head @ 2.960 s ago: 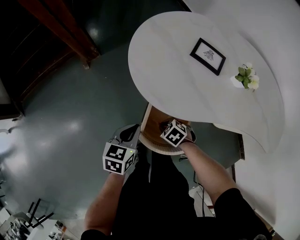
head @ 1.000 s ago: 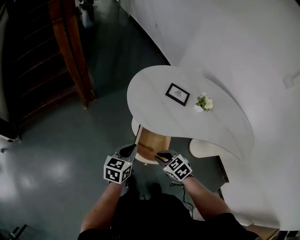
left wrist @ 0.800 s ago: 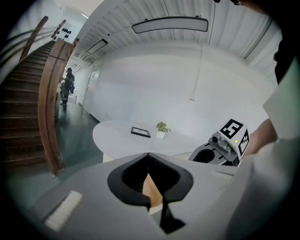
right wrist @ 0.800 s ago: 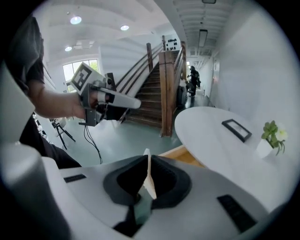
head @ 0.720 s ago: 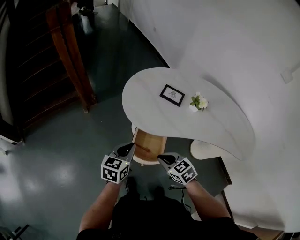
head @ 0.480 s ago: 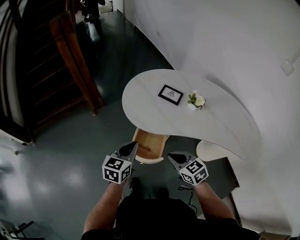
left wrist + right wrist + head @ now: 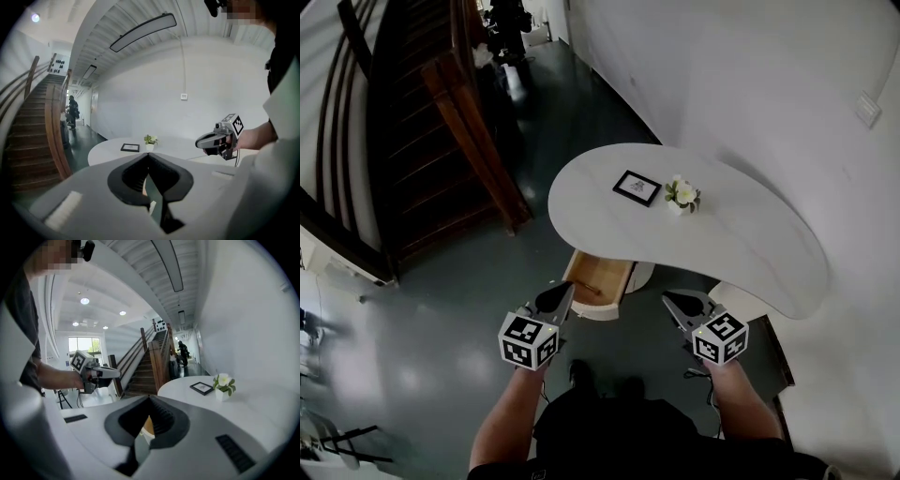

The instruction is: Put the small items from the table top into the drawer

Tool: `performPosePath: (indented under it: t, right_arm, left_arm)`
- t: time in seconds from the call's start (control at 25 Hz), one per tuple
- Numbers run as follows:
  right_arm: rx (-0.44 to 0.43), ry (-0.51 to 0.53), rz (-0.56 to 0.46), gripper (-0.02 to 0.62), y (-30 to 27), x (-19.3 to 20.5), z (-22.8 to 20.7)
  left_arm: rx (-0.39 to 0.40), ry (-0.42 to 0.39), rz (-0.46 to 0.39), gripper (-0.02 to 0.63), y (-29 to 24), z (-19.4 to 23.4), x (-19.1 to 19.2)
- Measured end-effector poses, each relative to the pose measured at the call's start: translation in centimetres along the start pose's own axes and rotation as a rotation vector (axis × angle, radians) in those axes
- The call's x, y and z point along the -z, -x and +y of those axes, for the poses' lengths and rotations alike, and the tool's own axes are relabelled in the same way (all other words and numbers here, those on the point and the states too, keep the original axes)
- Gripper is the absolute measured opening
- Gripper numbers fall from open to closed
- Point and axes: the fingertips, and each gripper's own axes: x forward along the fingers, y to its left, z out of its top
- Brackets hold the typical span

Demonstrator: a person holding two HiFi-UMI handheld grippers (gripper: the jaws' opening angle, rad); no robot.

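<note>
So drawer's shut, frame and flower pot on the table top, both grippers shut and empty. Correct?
Not the drawer: the head view shows it open, pulled out from under the table. The rest holds: picture frame and flower pot sit on the table top, left gripper and right gripper are shut and empty.

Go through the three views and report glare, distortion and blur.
Head view: soft glare patches on the dark floor, white table bright but not blown out. Left gripper view: fisheye bends the ceiling light, corners black. Right gripper view: window overexposed, same black corners.
</note>
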Motion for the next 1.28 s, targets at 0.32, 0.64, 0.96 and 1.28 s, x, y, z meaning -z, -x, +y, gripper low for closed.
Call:
performPosePath:
  t: [0.32,0.64,0.96,1.28]
  right_arm:
    - [-0.009,0.013,-0.145,0.012,3.4,-4.4,1.5]
    - [-0.015,0.017,-0.194,0.012,3.1,-6.9,3.8]
    - [0.013,0.068,-0.231,0.011,1.2,-10.3,6.0]
    - [0.010,0.052,-0.219,0.011,-0.3,-10.1,6.6]
  left_arm:
    - [0.002,-0.043,-0.031,0.011,2.5,-3.3,-1.9]
    - [-0.048,0.007,-0.156,0.011,5.1,-2.1,-4.1]
    - [-0.042,0.021,-0.160,0.011,6.5,0.6,-4.6]
    - [-0.052,0.020,-0.164,0.011,6.7,2.7,-4.6]
